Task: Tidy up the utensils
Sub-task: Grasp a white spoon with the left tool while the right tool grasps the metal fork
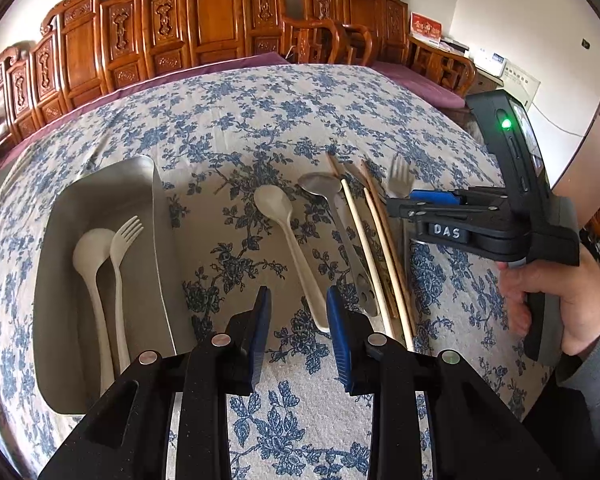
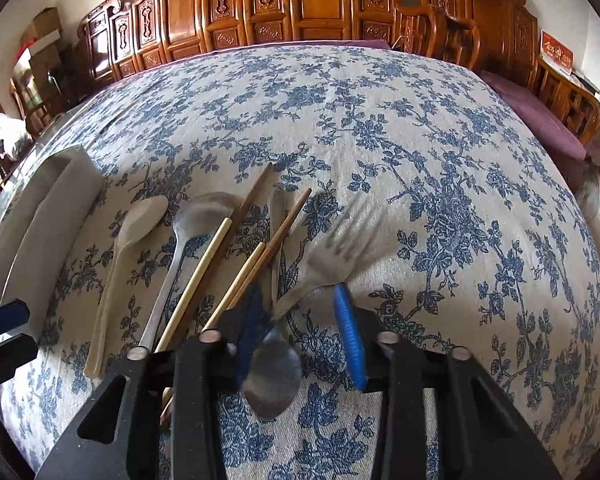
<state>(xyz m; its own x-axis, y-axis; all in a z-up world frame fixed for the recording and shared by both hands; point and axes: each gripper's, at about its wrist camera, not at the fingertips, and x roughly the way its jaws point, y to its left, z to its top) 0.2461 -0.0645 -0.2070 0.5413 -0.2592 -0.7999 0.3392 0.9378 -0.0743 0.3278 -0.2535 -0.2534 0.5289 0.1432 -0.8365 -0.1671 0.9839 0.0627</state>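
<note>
While both tools hang over the flowered tablecloth point(image 2: 420, 140) on the tabletop, the left gripper point(image 1: 298, 296) has its blue-padded jaws released, with only cloth between them. The handle end of a cream plastic spoon point(image 1: 288, 232) lies just beside the right-hand pad, and its bowl points away ahead of the jaws.

Off to the left of these jaws sits a steel tray point(image 1: 162, 220) that holds a second cream spoon point(image 1: 94, 248) and a cream fork point(image 1: 124, 232) side by side, bowl and tines at the far end.

The right gripper point(image 2: 300, 296), carried by a hand point(image 1: 548, 292), also has its jaws apart. The handle of a metal fork point(image 2: 328, 260) runs between them toward the left-hand pad, while the right-hand pad stands clear of it; the fork looks blurred. A small metal spoon point(image 2: 274, 372) also lies in the gap, its bowl toward the camera.

Left of these jaws lie a larger metal spoon point(image 2: 204, 216), a pale pair of chopsticks point(image 2: 204, 272) and a darker pair point(image 2: 288, 224), which cross and crowd one another, so that side is tight.

To the right of and beyond these jaws the cloth is open as far as the far edge. There, carved wooden chairs point(image 2: 316, 0) and a purple cushion point(image 2: 540, 120) line the wall.
</note>
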